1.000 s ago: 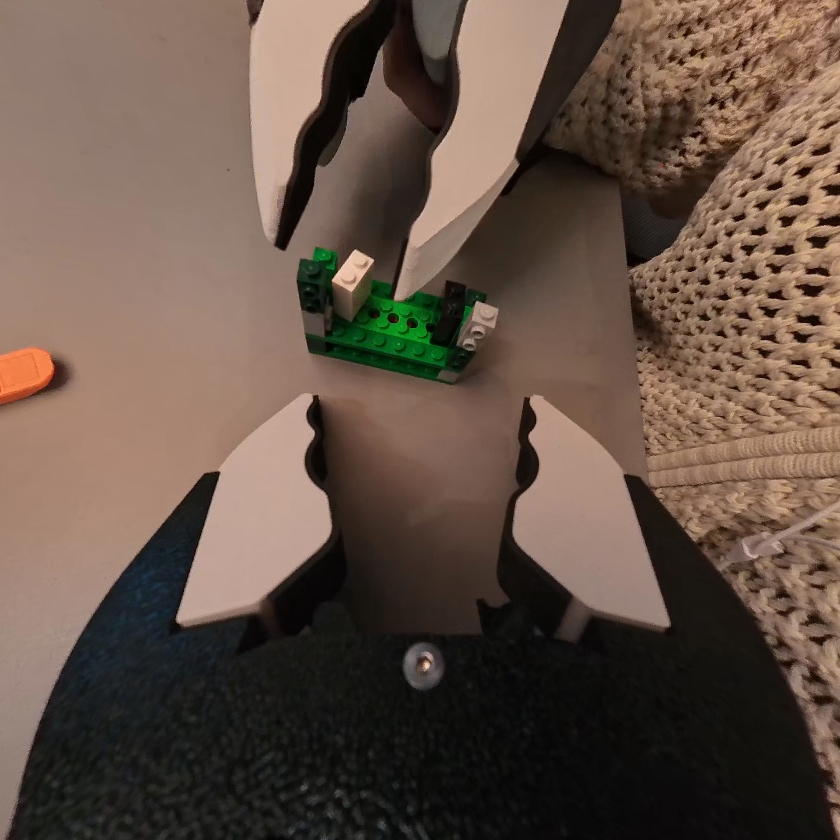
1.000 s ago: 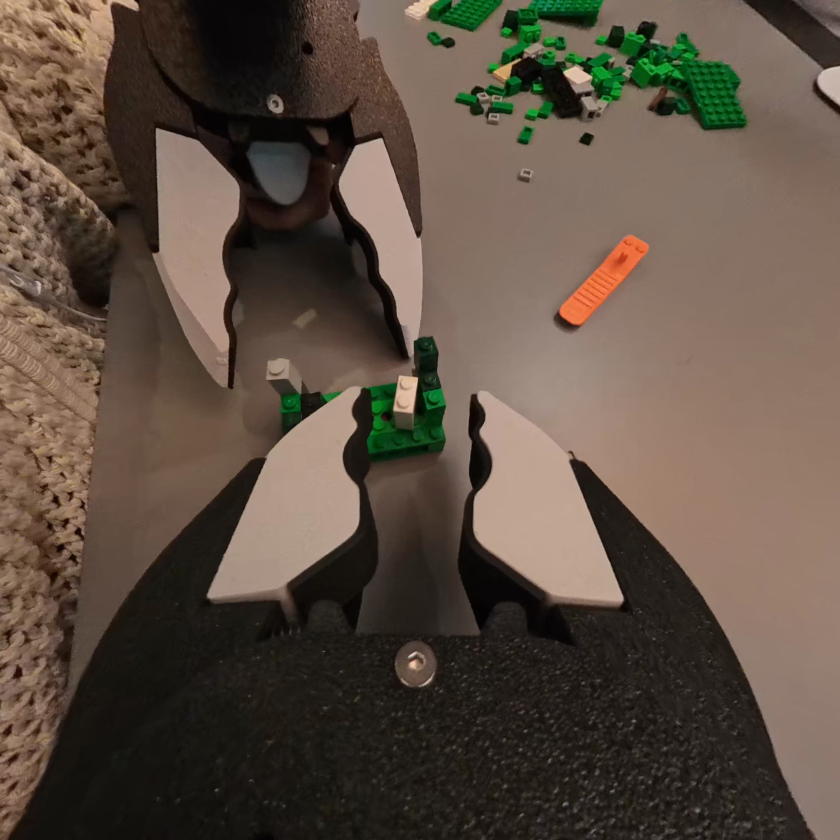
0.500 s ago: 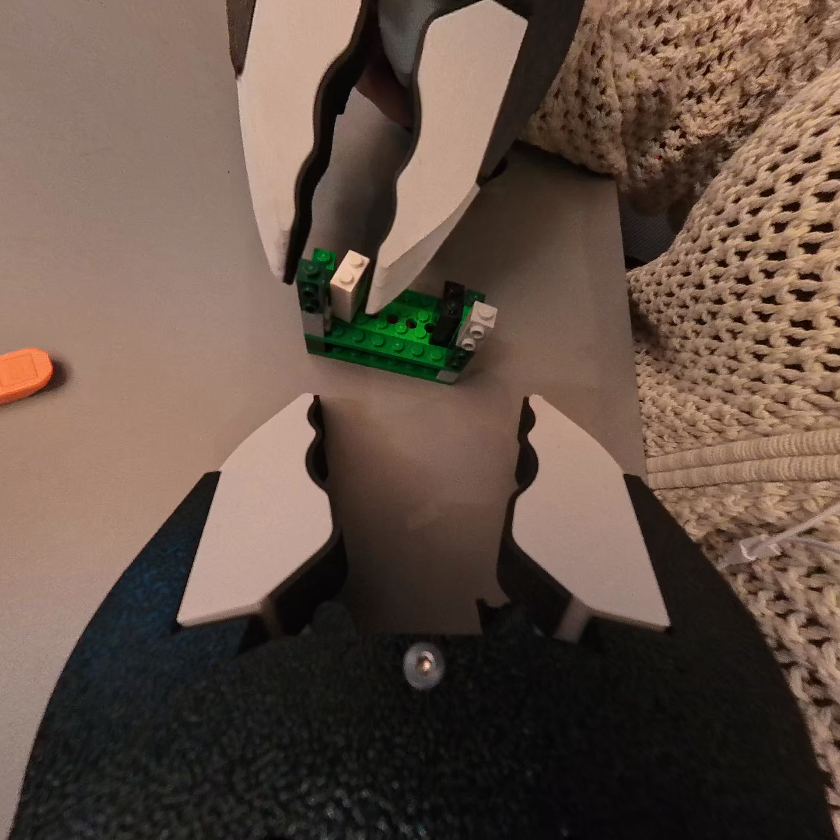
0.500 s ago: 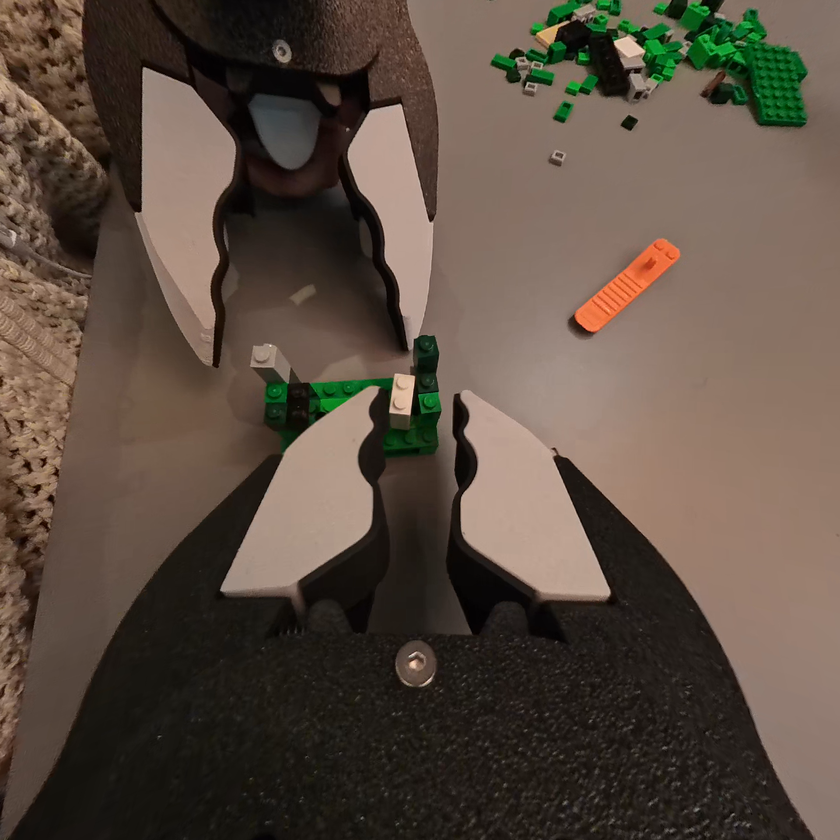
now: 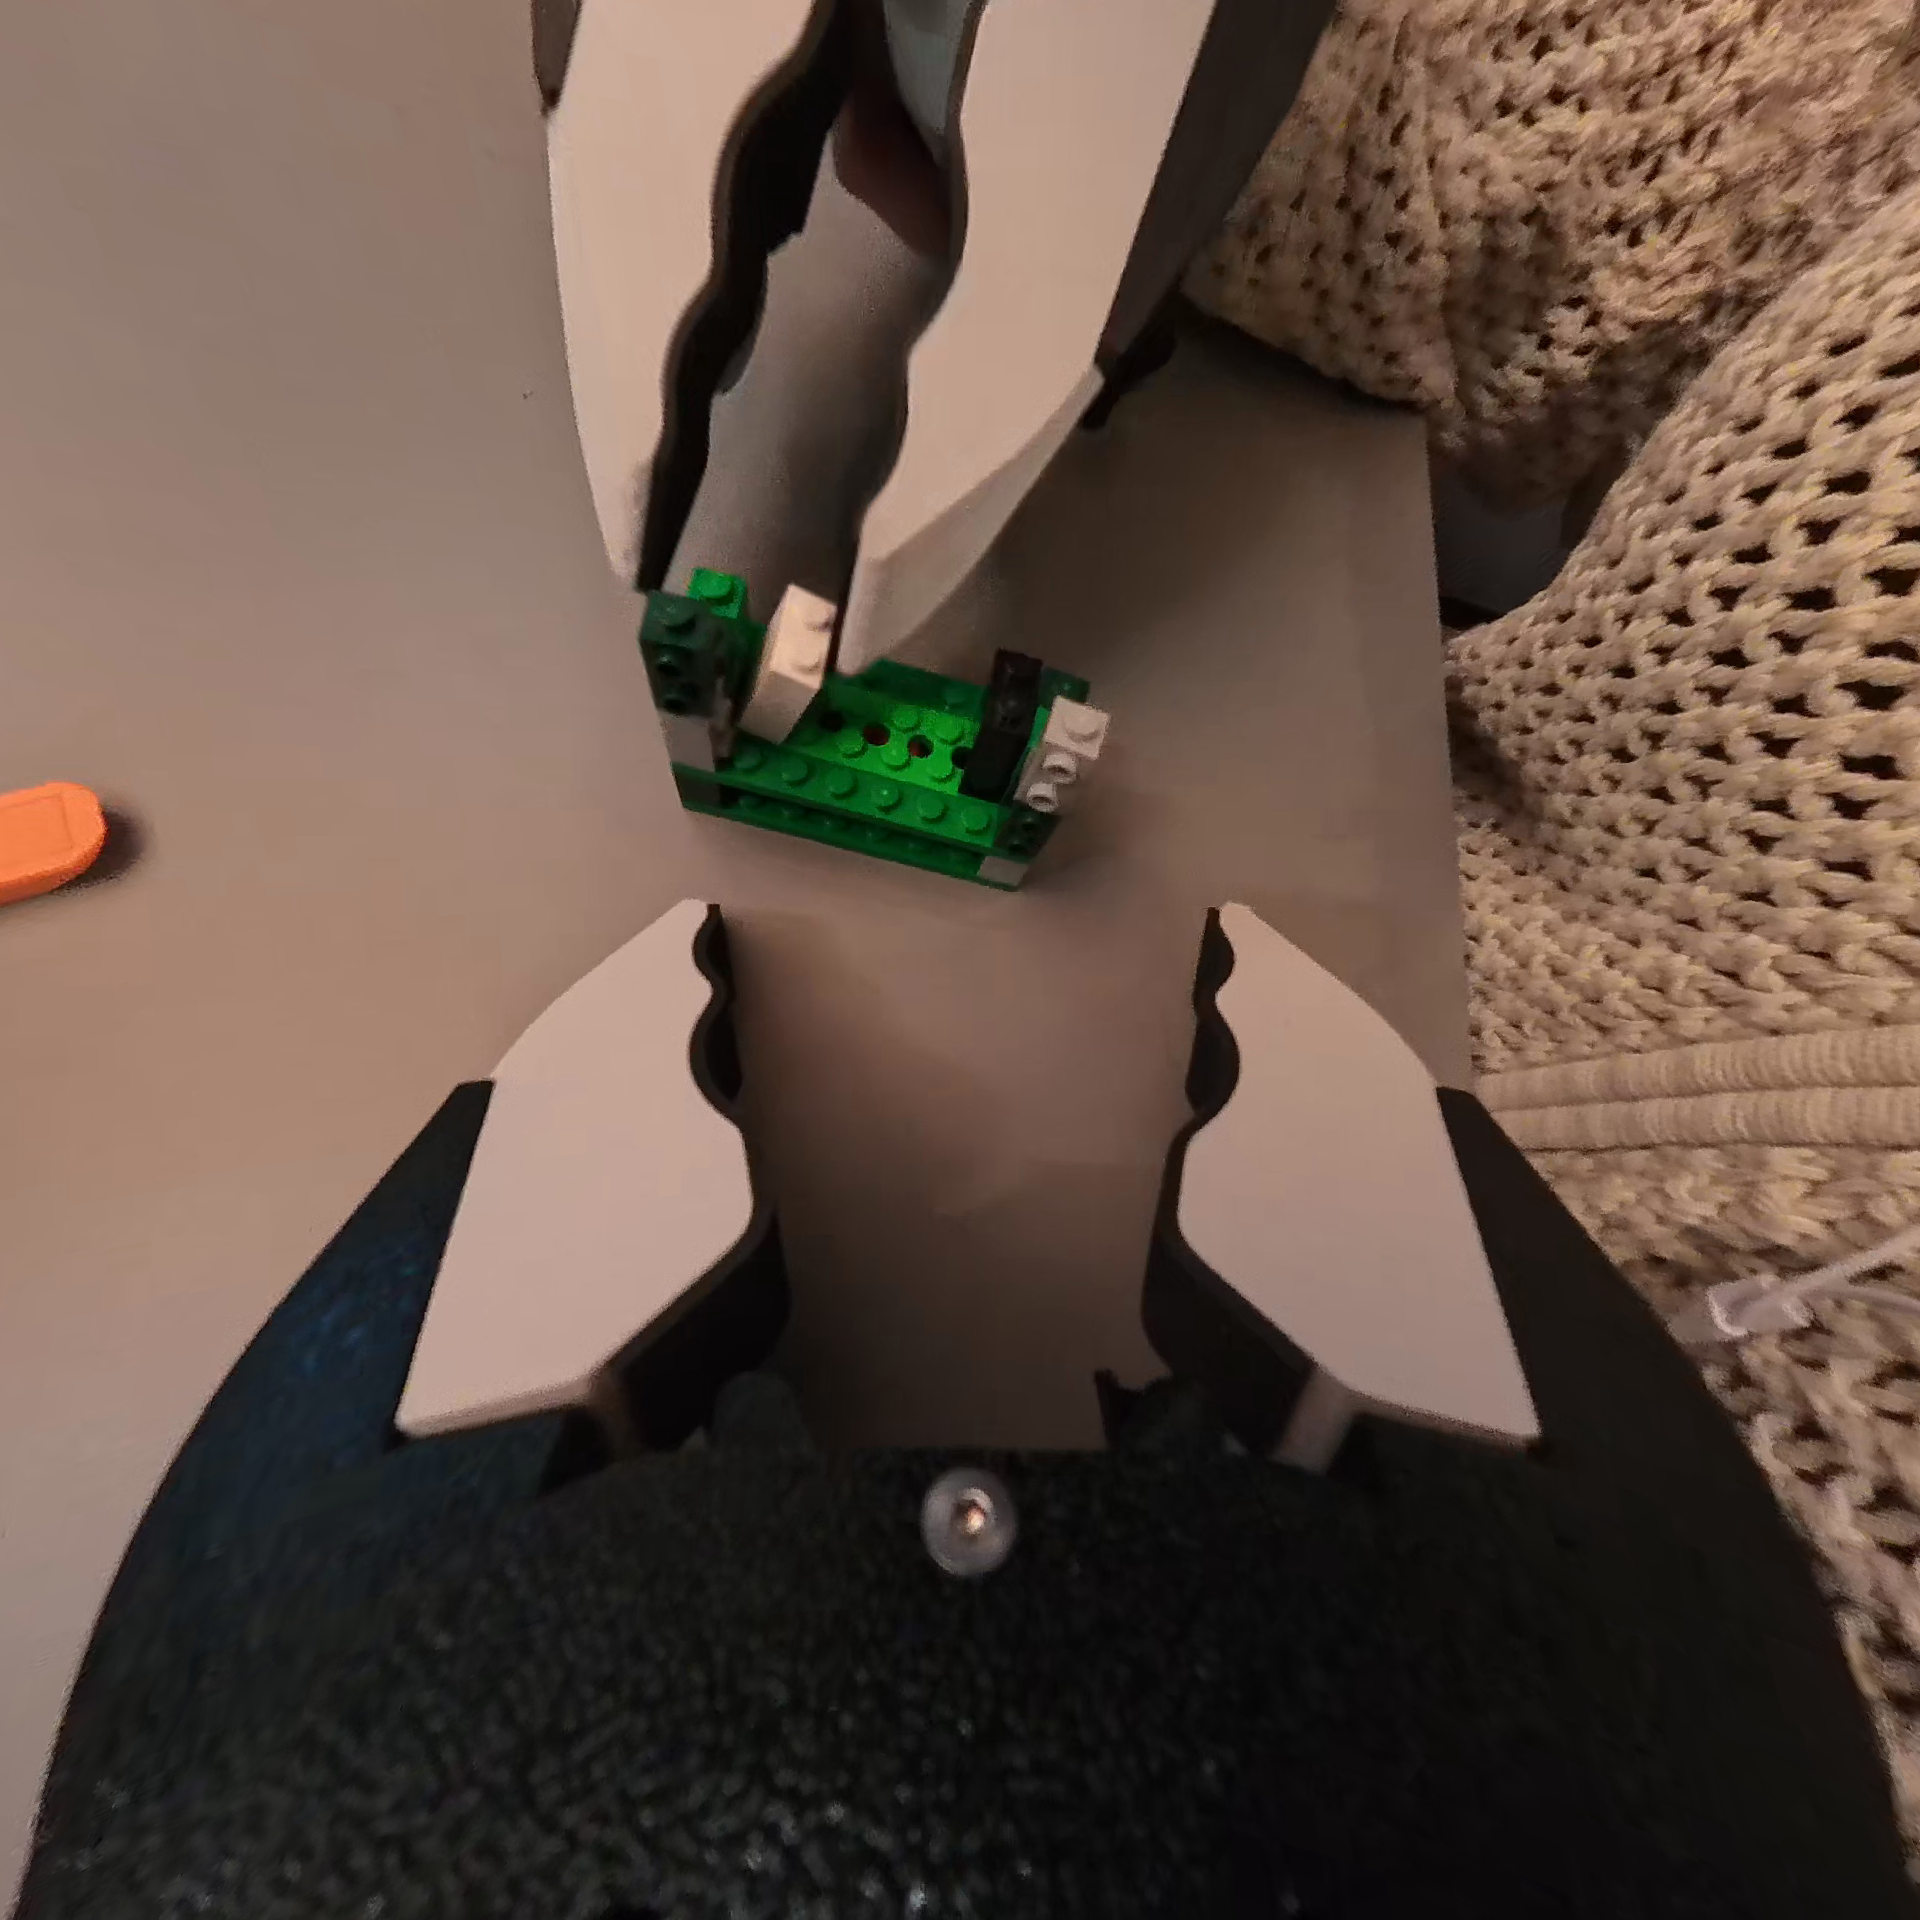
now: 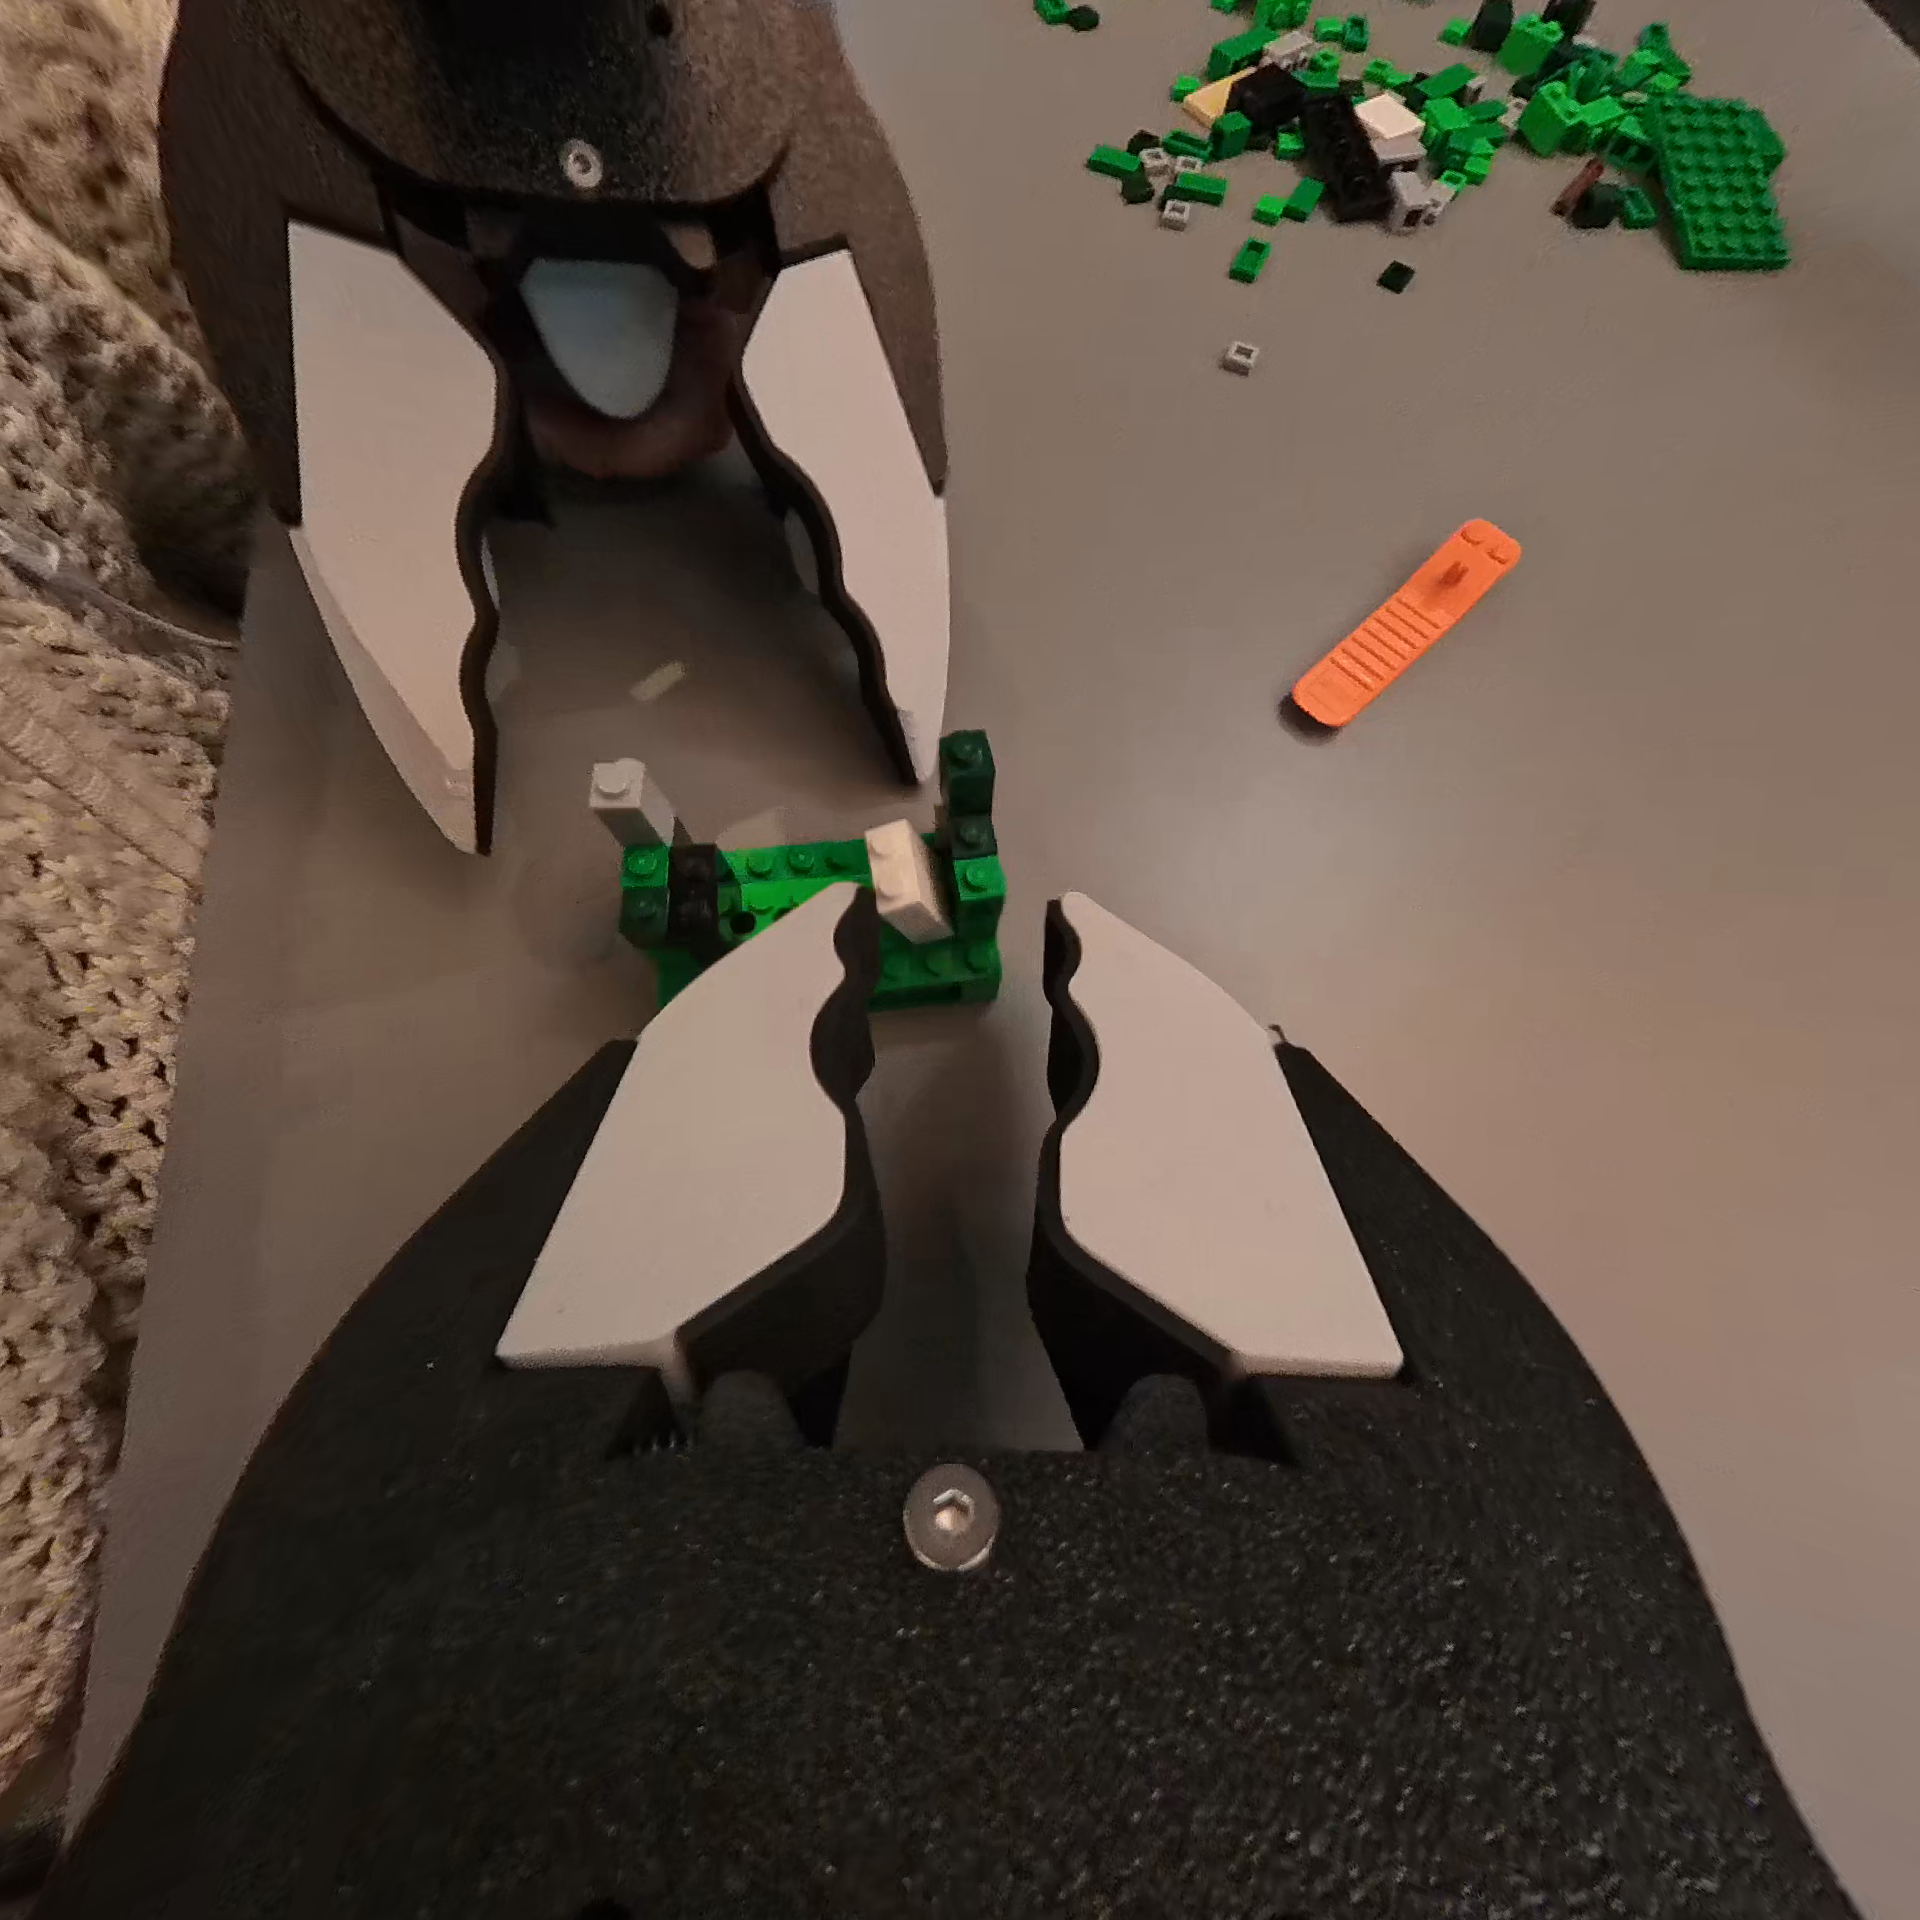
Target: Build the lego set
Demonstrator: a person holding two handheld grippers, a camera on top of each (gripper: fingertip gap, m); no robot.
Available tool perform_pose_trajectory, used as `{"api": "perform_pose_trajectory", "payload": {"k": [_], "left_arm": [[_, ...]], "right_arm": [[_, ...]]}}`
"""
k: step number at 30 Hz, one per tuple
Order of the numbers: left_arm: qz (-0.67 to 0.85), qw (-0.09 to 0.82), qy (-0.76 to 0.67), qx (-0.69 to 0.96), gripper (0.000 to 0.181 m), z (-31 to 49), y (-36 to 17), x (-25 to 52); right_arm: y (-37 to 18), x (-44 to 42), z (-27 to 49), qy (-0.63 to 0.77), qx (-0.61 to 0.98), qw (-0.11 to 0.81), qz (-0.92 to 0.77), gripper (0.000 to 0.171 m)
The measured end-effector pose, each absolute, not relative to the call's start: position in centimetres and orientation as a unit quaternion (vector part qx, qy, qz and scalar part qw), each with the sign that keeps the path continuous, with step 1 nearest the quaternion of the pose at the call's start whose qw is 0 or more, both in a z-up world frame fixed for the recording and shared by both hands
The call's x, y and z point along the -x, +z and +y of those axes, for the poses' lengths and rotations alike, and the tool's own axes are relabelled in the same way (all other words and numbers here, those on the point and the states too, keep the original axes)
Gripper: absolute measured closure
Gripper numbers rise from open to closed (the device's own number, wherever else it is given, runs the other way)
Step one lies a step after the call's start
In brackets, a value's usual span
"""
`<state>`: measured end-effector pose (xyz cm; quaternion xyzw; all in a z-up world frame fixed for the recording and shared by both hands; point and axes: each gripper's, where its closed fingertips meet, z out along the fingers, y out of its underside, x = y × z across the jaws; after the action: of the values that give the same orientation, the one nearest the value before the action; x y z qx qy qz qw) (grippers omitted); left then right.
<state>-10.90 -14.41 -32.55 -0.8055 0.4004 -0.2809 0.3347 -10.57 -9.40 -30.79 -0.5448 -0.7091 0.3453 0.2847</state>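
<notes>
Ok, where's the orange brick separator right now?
The orange brick separator lies flat on the grey table, right side of the right wrist view, between the green build and the loose brick pile.

No text, label, brand, number or sign can be read in either view — not on the bricks and not on the orange tool.

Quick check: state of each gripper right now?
Left gripper: open, empty, short of the green lego build.
Right gripper: open, straddling the tilted white brick, not clamped.
</notes>
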Motion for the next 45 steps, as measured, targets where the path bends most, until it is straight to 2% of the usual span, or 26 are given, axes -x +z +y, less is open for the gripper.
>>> {"api": "perform_pose_trajectory", "payload": {"k": [13, 24, 34, 38, 45], "left_arm": [[0.379, 0.354, -0.247, 0.819, 0.097, -14.4, -33.0, 10.7], [0.380, 0.354, -0.241, 0.820, 0.098, -14.3, -33.7, 10.9], [0.381, 0.354, -0.245, 0.818, 0.100, -14.3, -33.8, 11.0], [0.381, 0.354, -0.243, 0.819, 0.101, -14.3, -33.8, 11.0], [0.359, 0.377, -0.160, 0.839, 0.103, -12.8, -34.2, 12.1]], "right_arm": [[-31.7, 11.0, -9.7, 0.357, 0.512, 0.276, -0.731, 0.132], [-31.1, 11.4, -9.1, 0.353, 0.520, 0.301, -0.717, 0.142], [-31.4, 12.3, -9.4, 0.357, 0.510, 0.294, -0.725, 0.142], [-31.3, 12.6, -9.5, 0.361, 0.508, 0.295, -0.724, 0.153], [-30.9, 13.2, -8.6, 0.360, 0.579, 0.311, -0.662, 0.154]]}}
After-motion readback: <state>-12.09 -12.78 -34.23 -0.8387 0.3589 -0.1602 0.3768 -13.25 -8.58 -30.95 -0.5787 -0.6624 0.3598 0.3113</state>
